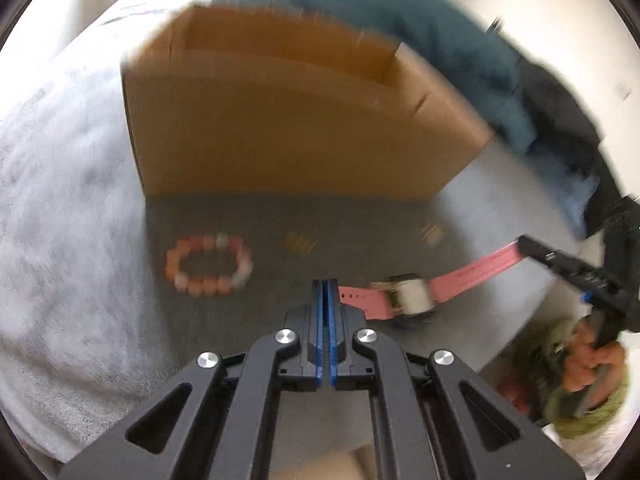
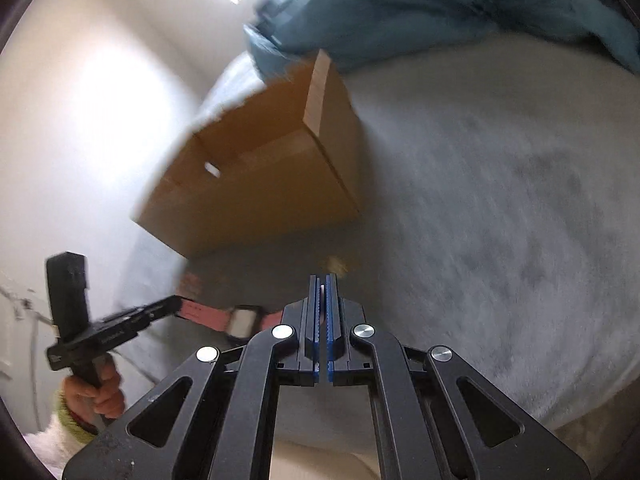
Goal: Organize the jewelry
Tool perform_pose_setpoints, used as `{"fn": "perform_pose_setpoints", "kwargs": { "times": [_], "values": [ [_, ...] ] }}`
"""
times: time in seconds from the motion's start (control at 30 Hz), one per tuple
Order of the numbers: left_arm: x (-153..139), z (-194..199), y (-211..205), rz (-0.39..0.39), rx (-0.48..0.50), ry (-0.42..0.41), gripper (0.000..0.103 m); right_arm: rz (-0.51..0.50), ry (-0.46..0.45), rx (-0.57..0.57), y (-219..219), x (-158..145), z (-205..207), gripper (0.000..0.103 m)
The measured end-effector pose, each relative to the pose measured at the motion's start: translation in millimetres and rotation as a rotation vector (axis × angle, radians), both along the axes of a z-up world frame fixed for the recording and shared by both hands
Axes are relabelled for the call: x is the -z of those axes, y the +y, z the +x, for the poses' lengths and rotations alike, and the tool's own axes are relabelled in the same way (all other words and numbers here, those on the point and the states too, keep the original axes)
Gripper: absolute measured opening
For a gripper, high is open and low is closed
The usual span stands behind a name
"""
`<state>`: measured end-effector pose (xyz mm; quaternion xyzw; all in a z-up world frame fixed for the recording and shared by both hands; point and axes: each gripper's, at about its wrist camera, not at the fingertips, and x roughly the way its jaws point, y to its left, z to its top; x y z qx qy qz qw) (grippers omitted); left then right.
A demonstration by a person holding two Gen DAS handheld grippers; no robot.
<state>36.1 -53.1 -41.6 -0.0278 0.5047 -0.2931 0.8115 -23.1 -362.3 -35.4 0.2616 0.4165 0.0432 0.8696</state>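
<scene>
Left wrist view: the left gripper point(image 1: 325, 282) has its blue pads together, holding nothing. The pink-strapped watch point(image 1: 412, 296) lies at three o'clock; the right gripper point(image 1: 520, 242) clamps its strap end. The orange-and-white beaded bracelet point(image 1: 209, 264) sits at nine o'clock, before the brown cardboard box point(image 1: 280, 128).

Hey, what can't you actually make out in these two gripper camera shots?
Cardboard box interior: both views, hidden by its own walls.
Two small gold items: left wrist view, motion blur; type unclear.
Pink watch dial: both views, blurred, unreadable.
Pink watch near strap end: right wrist view, hidden behind right gripper.
</scene>
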Motion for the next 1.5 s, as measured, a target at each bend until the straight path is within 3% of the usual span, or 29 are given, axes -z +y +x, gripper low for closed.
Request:
{"fn": "perform_pose_setpoints", "kwargs": {
  "times": [0.03,0.1,0.23,0.3,0.4,0.47,0.57,0.73,1.0,1.13,1.37,1.5],
  "values": [
    [-21.4,-4.1,1.9,0.000,0.000,-0.072,0.001,-0.023,-0.035,-0.003,0.5,-12.3,-1.1,0.001],
    [-30.8,-6.4,4.9,-0.020,0.008,-0.055,0.001,-0.058,-0.053,-0.009,2.4,-21.8,-0.9,0.001],
    [18.4,-13.2,1.3,0.064,0.006,0.076,0.001,-0.037,0.138,-0.010,0.4,37.8,2.7,0.001],
    [29.1,-25.0,-0.4,0.086,-0.005,0.046,0.001,-0.132,0.147,-0.020,9.6,45.6,-0.5,0.003],
    [26.6,-37.2,-5.7,0.116,0.000,-0.027,0.001,-0.211,0.082,-0.034,18.2,32.7,-5.0,0.012],
    [27.6,-42.2,-3.7,0.122,0.001,-0.054,0.002,-0.262,0.040,-0.052,21.4,21.4,-5.8,0.029],
    [29.4,-45.1,-1.1,0.121,0.009,-0.088,0.002,-0.302,-0.041,-0.182,48.5,11.3,-1.2,0.032],
    [33.3,-47.6,-6.5,0.128,0.013,-0.125,0.002,-0.377,-0.046,-0.448,115.8,31.0,16.5,0.033],
    [41.6,-45.8,4.2,0.096,0.015,-0.108,0.003,-0.412,-0.006,-0.589,145.6,59.4,31.8,0.033],
    [42.5,-42.2,7.0,0.097,0.020,-0.109,0.003,-0.445,-0.002,-0.588,152.4,62.4,37.7,0.035],
    [43.0,-41.4,9.0,0.088,0.019,-0.108,0.003,-0.440,0.021,-0.389,122.1,61.0,53.0,0.030],
    [43.1,-41.5,9.3,0.088,0.021,-0.109,0.003,-0.399,-0.010,-0.385,116.5,48.5,45.0,0.031]
  ]
}}
